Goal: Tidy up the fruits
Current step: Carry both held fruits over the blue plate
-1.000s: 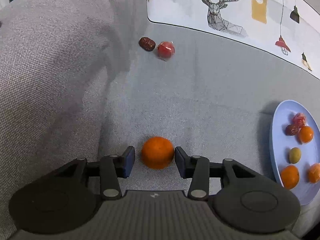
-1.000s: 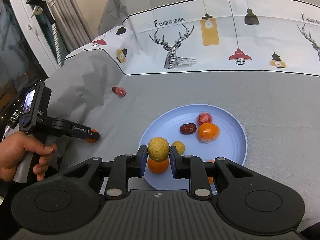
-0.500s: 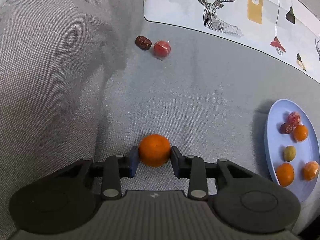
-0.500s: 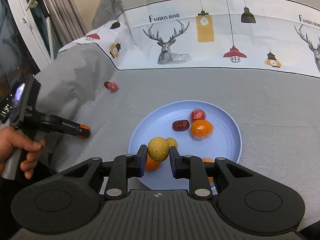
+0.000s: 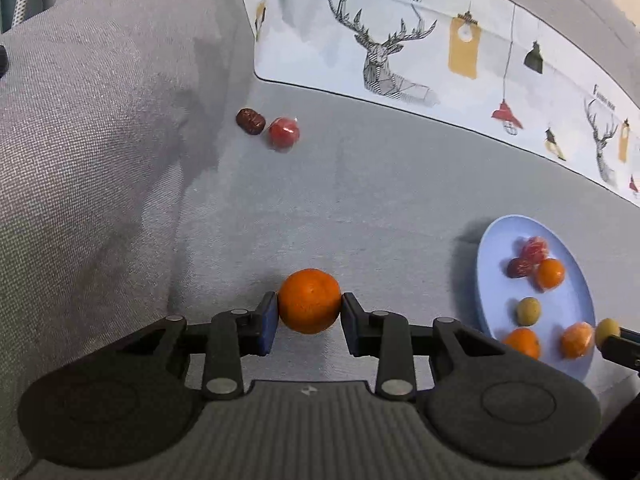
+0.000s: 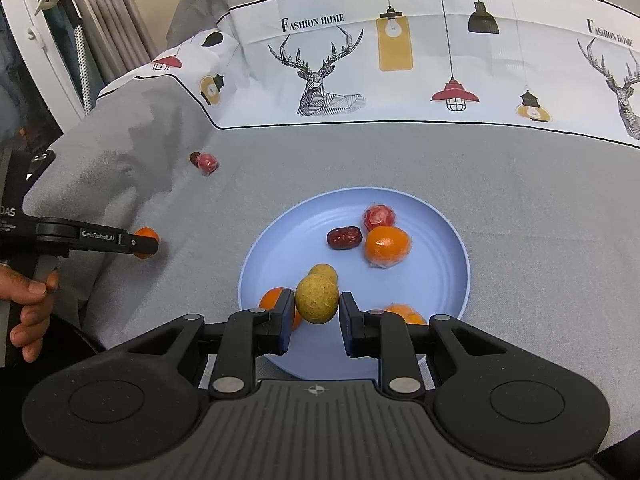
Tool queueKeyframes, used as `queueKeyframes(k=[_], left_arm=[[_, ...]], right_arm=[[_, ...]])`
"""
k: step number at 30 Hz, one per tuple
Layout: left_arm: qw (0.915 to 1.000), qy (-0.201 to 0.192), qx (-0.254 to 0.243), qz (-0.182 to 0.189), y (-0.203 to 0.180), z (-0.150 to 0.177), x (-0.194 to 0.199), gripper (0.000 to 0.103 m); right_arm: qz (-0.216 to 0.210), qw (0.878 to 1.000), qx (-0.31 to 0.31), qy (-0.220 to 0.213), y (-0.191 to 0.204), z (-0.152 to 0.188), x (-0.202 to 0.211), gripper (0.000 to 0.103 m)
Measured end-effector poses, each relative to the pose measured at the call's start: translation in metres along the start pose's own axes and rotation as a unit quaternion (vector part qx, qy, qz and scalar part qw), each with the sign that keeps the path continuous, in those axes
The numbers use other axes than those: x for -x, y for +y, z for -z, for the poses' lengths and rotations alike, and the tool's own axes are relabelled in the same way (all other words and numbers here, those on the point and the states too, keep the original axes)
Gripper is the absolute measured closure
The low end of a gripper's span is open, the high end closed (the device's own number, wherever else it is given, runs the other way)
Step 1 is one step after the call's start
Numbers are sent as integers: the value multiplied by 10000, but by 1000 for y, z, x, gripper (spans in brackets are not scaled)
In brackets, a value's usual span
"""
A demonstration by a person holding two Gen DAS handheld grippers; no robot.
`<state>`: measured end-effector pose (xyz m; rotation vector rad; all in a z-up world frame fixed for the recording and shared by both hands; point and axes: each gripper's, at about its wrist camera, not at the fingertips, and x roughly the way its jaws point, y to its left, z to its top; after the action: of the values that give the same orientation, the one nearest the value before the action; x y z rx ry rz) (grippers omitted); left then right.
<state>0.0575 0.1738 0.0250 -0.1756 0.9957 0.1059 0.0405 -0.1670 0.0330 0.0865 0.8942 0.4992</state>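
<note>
The left tongs (image 5: 309,307) have closed on a small orange (image 5: 309,301), with one pad pressed on each side of its round middle. The orange sits low over the grey cloth, well to the left of the blue plate (image 6: 452,280). It looks firm but a bit squashy, with thin bumpy skin, so a soft squeeze across the widest part should hold it. It looks light. A hard squeeze could bruise it, and a grip too near the top could let it pop out.

The right tongs (image 6: 316,306) are nearly shut on a small yellow-green fruit (image 6: 317,298), held above the near edge of the blue plate. It is round and smooth, so it may roll once it is let go. Setting it down low is safer.

Beyond the plate, far to its left, a dark red date (image 5: 250,121) and a red wrapped fruit (image 5: 284,133) lie touching on the cloth.
</note>
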Motion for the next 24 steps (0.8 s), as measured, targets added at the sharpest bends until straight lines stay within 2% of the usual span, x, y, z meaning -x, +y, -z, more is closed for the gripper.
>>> queueKeyframes(k=[4,7,10,16,19,24], left_arm=[[10000,6,-25,73,-2,2,3,66],[9998,160,38,130,-5,6,5,66],[9990,299,-79,331,-15,14,10,66],[9969,306,-494,532,-53,31,26,66],[9958,323,-483,714,-75,27,25,66],[9928,103,-773,906,-126,11,31,66]], right_arm=[[9,10000,-31,21,-1,-1,-1,78],[62,9999,-82,41,-3,-1,-2,78],[371,9991,-185,79,-6,-2,-6,78],[740,9956,-537,207,-20,-3,-15,78],[896,9946,-458,250,-18,-4,-21,78],[1106,9936,-172,175,-13,-8,-26,78]])
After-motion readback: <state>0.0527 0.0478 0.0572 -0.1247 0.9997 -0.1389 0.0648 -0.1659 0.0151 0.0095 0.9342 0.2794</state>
